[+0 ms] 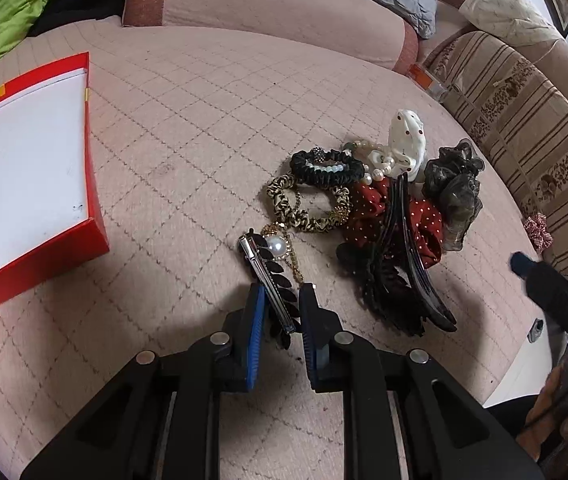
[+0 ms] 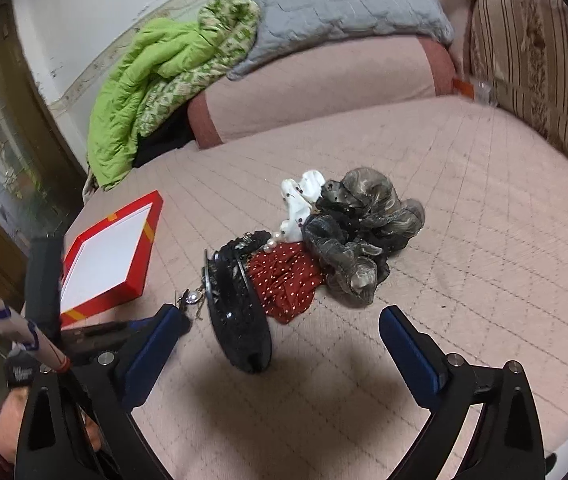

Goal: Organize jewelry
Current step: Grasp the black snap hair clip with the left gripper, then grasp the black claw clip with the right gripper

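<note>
A pink quilted bed (image 1: 188,128) carries one red box (image 1: 36,184) with a white inside, far left of the left gripper (image 1: 282,300), with bare quilt between. Its fingers (image 1: 258,312) are closed on one silver hair clip (image 1: 270,280) with black leaves, its long axis running up-left away from them. Just right lies one black claw clip (image 1: 404,272) and five scrunchies. The right gripper (image 2: 280,336) hangs wide open, nothing between its fingers, the claw clip just ahead.
</note>
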`<state>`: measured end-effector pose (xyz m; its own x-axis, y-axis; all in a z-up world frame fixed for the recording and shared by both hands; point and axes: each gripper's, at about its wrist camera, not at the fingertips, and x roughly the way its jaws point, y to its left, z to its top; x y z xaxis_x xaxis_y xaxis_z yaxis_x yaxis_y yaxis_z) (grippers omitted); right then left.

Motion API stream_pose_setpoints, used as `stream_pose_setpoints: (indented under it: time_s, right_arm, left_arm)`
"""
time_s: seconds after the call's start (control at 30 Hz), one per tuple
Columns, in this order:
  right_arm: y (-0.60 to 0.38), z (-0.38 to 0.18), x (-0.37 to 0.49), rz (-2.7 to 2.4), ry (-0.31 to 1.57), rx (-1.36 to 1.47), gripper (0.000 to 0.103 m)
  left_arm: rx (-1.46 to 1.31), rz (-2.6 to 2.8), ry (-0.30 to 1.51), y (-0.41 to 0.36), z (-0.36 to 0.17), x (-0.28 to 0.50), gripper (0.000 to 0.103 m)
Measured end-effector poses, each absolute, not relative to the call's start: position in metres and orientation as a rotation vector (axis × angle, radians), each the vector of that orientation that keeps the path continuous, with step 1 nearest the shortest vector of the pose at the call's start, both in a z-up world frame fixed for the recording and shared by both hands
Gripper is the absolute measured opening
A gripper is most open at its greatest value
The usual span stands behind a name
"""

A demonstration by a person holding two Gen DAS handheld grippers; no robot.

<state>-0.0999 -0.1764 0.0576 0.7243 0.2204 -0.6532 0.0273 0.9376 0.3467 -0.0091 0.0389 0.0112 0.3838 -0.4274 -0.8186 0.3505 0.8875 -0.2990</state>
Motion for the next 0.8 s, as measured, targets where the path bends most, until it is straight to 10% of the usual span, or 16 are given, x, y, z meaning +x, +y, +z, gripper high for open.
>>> stream_pose_setpoints:
  time_s: [0.8]
  right_arm:
    - [-0.122, 0.02, -0.038, 0.227, 0.962, 0.211, 0.075]
  left_arm:
    - [-0.111, -0.537, 1.055, 0.047, 0.009, 0.004, 0.016]
